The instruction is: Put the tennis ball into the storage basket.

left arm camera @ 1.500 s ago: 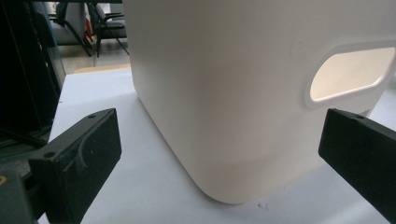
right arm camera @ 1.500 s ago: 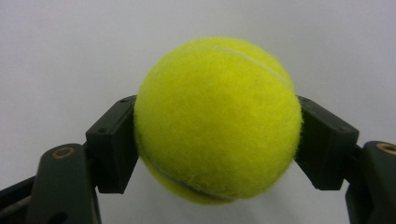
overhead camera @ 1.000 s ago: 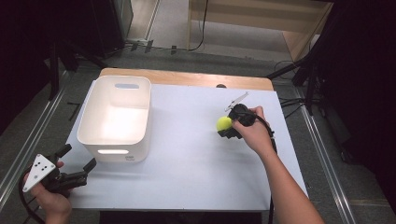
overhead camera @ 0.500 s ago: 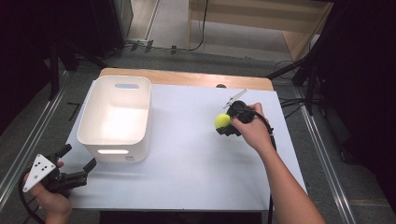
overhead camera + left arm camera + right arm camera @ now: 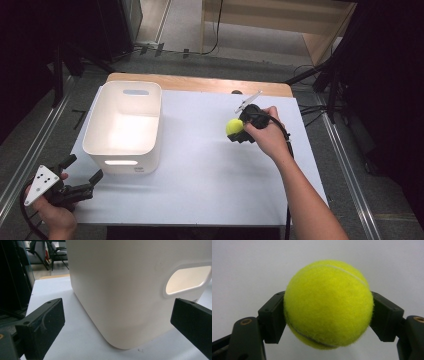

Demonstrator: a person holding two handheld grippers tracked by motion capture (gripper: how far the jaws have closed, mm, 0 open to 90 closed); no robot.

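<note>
A yellow tennis ball (image 5: 233,126) is clamped in my right gripper (image 5: 237,131) above the right half of the white table (image 5: 200,175). In the right gripper view the ball (image 5: 328,303) sits squeezed between both black jaws, over the white surface. A white plastic bin (image 5: 125,125) with handle cutouts stands on the table's left side. My left gripper (image 5: 84,176) is open at the near left corner, just in front of the bin. In the left gripper view the bin's wall (image 5: 120,290) rises close ahead between the spread jaws.
A wooden strip (image 5: 200,85) runs along the table's far edge. Metal rails (image 5: 30,150) flank the table on both sides. Cables (image 5: 310,107) lie on the floor at the far right. Dark stands (image 5: 65,60) are at the far left.
My right gripper has carried the ball slightly up and away from the table. The left gripper has stayed in place.
</note>
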